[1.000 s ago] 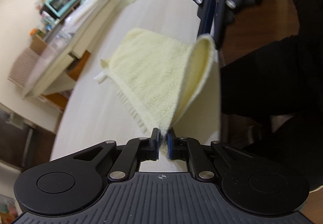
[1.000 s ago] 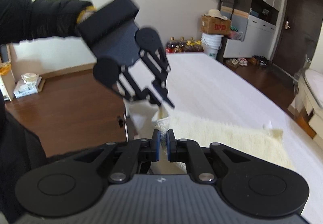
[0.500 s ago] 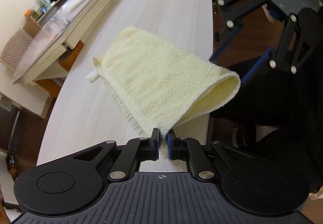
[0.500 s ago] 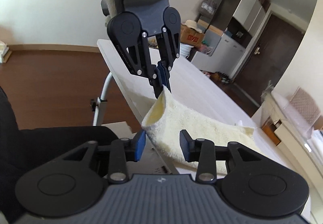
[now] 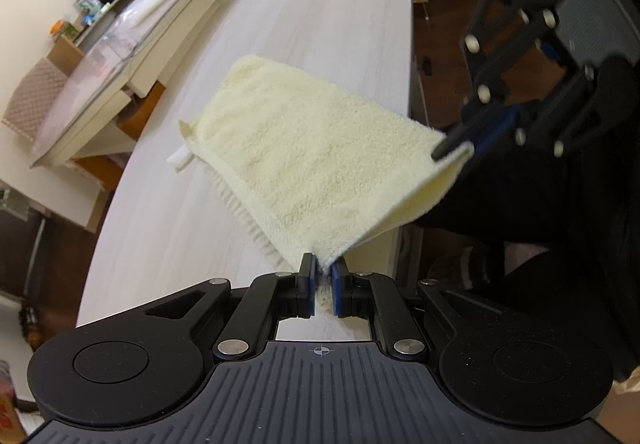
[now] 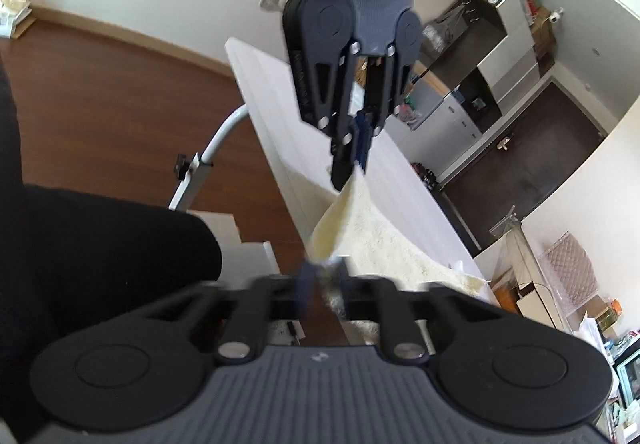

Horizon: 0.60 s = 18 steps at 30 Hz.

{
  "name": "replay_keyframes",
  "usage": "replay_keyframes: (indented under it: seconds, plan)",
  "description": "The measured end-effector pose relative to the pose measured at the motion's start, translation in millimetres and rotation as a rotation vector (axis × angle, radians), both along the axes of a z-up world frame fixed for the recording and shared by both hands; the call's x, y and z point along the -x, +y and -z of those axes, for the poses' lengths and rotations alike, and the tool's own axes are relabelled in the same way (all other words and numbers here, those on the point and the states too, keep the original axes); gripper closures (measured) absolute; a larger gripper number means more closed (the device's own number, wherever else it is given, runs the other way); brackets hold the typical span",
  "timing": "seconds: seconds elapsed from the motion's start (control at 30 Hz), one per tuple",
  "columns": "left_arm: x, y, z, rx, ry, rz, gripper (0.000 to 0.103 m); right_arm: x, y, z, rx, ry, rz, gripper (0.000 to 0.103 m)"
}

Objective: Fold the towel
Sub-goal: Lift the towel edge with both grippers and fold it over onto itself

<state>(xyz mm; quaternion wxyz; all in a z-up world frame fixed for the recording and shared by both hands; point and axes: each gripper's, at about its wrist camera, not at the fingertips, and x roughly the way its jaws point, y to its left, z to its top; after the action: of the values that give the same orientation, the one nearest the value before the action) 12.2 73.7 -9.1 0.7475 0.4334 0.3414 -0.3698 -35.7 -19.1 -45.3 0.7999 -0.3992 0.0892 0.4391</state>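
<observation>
We've got the left gripper clenched on the near corner of the yellow towel. The right gripper, open and off the cloth half a second ago, has just clamped the other near corner. That edge is lifted off the white table; far half still resting there. Ready to fold forward.

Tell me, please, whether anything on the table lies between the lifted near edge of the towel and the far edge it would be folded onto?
Nothing visible does. The left gripper and right gripper each pinch a near corner of the towel, and its far half lies flat on the bare table.
</observation>
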Motion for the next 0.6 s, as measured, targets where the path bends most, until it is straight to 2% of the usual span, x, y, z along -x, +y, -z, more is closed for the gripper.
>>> replay_keyframes:
  seconds: [0.07, 0.13, 0.3, 0.5, 0.6]
  plan:
    - [7, -3, -2, -0.017, -0.003, 0.030, 0.095, -2, -10, -10, -0.043, 0.080, 0.005, 0.095]
    - [13, -7, -7, -0.032, 0.004, 0.057, 0.094, -15, -29, -24, -0.112, 0.198, 0.008, 0.095]
    - [10, -13, -28, 0.003, -0.012, 0.073, 0.094, -48, -67, -57, -0.256, 0.374, 0.025, 0.095]
    - [-31, -27, -52, 0.050, -0.094, 0.008, 0.094, -102, -90, -79, -0.399, 0.467, 0.108, 0.095]
    - [-58, -38, -53, 0.046, -0.119, -0.018, 0.094, -128, -96, -80, -0.446, 0.500, 0.159, 0.095]
